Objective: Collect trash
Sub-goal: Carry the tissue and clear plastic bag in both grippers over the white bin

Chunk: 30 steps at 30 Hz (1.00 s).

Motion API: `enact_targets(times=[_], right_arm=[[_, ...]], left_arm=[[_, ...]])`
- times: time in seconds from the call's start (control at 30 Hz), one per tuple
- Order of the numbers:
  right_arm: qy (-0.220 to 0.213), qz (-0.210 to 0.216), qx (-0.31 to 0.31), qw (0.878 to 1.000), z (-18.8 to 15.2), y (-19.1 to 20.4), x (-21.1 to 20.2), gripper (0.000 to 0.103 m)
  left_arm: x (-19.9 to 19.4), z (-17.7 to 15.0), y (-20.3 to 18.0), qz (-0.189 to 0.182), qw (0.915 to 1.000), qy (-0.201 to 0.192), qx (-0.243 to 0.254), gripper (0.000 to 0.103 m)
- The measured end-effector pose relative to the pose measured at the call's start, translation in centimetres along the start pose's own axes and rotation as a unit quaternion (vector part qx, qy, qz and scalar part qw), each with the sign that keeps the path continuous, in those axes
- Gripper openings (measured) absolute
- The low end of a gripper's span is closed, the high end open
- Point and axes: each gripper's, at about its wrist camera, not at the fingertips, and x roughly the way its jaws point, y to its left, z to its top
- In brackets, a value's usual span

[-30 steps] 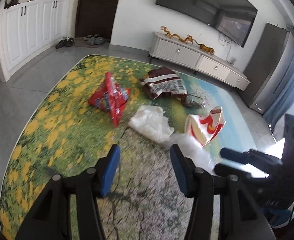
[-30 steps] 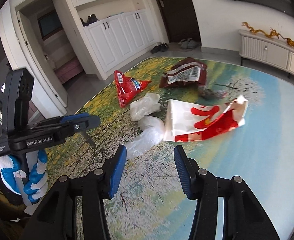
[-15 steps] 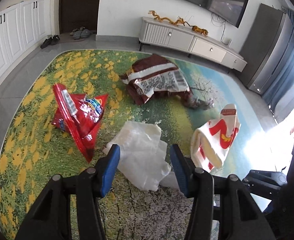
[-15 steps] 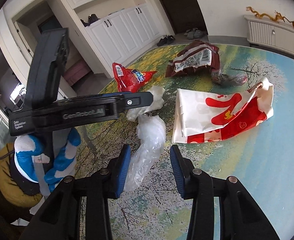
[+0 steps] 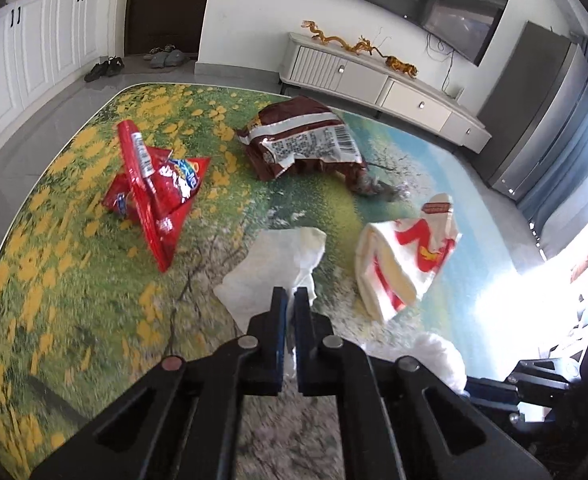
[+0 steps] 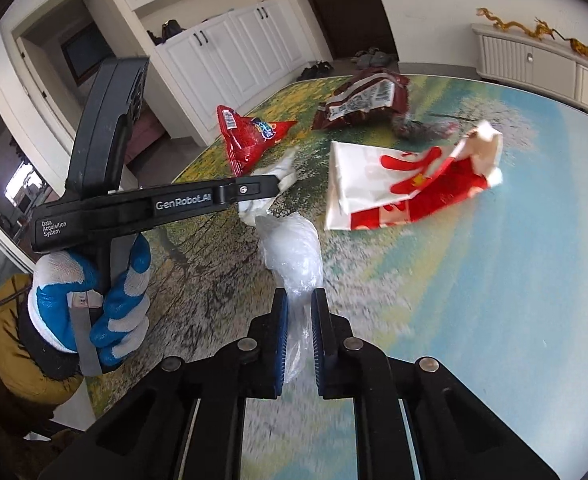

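Note:
My left gripper [image 5: 290,294] is shut on the near edge of a crumpled white paper napkin [image 5: 272,270] lying on the rug. My right gripper [image 6: 298,300] is shut on a clear crumpled plastic bag [image 6: 292,252]; that bag also shows in the left wrist view [image 5: 437,354]. Other trash on the rug: a red snack bag [image 5: 154,190], a brown snack bag [image 5: 301,140] and a white-and-red paper bag [image 5: 405,266]. In the right wrist view the left gripper [image 6: 278,178] reaches in over the napkin [image 6: 266,184].
The trash lies on a flower-print rug [image 5: 54,240]. A white TV cabinet [image 5: 377,82] stands along the far wall, white cupboards [image 5: 26,68] at left, shoes [image 5: 106,68] by the door. A small crumpled dark wrapper [image 5: 373,186] lies beside the brown bag.
Both grippers have closed: the left on the white napkin, the right on the clear plastic bag. Both moved forward and down toward the trash.

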Motion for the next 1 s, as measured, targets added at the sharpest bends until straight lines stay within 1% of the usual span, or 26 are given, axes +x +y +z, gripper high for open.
enact_targets(times=[0.13, 0.4, 0.5, 0.63, 0.73, 0.8, 0.9, 1.0], right_arm=[[-0.022, -0.007, 0.012, 1.000, -1.5, 0.5, -3.6, 0.011], [-0.083, -0.018, 0.016, 0.996, -4.6, 2.7, -11.1, 0.011], [-0.107, -0.026, 0.018, 0.994, -6.0, 3.1, -14.1, 0.011], [-0.141, -0.039, 0.026, 0.989, -8.0, 2.5, -18.1, 0.011], [-0.166, -0.060, 0.039, 0.984, -9.5, 1.2, -20.8, 0.011], [-0.181, -0.075, 0.052, 0.979, -10.6, -0.1, -22.6, 0.011], [-0.205, -0.111, 0.076, 0.969, -12.4, -2.6, -25.4, 0.011], [-0.224, -0.153, 0.107, 0.957, -14.5, -5.6, -28.3, 0.011]], left_arm=[[-3.4, -1.5, -0.8, -0.005, 0.9998, -0.017, -0.004, 0.003], [-10.9, -3.9, -3.8, -0.009, 0.9979, -0.062, 0.017, 0.002], [-13.4, -4.5, -5.3, -0.015, 0.9963, -0.080, 0.027, 0.002], [-16.0, -5.1, -7.8, -0.030, 0.9937, -0.096, 0.049, 0.002], [-16.9, -5.2, -10.7, -0.038, 0.9908, -0.103, 0.079, 0.003], [-16.8, -5.4, -12.9, -0.045, 0.9891, -0.100, 0.099, 0.002], [-16.0, -5.5, -16.5, -0.060, 0.9863, -0.087, 0.127, 0.002], [-14.6, -5.7, -20.6, -0.083, 0.9816, -0.071, 0.157, 0.002]])
